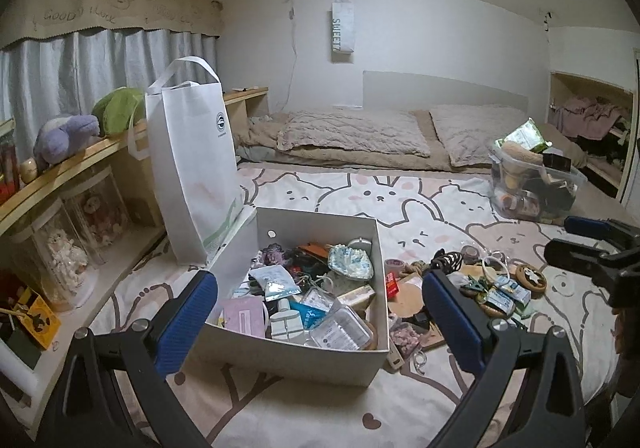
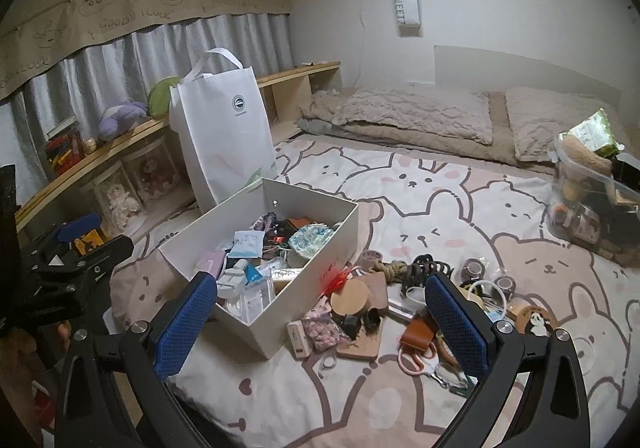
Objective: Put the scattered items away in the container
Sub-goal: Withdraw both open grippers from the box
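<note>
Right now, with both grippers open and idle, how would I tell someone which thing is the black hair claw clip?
Start at the white box on the bunny blanket, then look to the pile along its right side. At the pile's far edge, beside the knotted tan rope, lies the black claw clip: the only glossy black piece with curved, comb-like teeth.

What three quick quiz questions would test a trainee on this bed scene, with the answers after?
1. True or false: the white box already holds items.
2. The scattered pile lies on which side of the box, seen from the right wrist camera? A left, B right.
3. Fill in: both the left hand-held gripper and right hand-held gripper are ____ and hold nothing.

Key: 1 true; 2 B; 3 open.
</note>
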`<state>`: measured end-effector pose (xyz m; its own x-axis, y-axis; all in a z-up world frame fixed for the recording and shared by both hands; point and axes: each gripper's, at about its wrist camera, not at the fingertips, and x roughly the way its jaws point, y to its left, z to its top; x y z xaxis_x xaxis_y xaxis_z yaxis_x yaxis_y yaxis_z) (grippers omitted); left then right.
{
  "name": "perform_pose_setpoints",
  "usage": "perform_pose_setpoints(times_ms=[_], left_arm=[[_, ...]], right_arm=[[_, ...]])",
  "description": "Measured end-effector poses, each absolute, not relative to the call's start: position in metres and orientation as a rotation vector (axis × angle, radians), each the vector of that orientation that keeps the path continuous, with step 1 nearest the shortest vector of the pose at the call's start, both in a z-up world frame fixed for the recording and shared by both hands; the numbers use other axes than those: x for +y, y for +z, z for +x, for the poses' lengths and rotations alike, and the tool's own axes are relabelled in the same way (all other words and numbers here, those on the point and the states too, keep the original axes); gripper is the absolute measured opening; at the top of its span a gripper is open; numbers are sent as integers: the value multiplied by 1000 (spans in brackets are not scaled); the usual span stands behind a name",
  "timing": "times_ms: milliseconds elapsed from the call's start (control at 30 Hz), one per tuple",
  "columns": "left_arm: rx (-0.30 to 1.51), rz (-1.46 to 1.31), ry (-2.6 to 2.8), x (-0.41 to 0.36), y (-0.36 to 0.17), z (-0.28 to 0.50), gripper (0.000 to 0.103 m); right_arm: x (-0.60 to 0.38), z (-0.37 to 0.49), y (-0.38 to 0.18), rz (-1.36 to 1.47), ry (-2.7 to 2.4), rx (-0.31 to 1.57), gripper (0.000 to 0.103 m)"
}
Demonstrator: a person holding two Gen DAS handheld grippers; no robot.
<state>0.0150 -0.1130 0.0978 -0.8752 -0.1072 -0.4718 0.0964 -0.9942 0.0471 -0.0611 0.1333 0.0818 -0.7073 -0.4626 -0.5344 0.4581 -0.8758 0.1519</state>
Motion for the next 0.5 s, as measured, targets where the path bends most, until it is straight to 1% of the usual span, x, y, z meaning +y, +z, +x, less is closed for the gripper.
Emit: perform_pose_setpoints(times_ms=[500], left_arm=[[13, 799, -2973, -110, 87, 32, 103]], right_arm=[[155, -38, 64, 818, -2573, 2, 103]])
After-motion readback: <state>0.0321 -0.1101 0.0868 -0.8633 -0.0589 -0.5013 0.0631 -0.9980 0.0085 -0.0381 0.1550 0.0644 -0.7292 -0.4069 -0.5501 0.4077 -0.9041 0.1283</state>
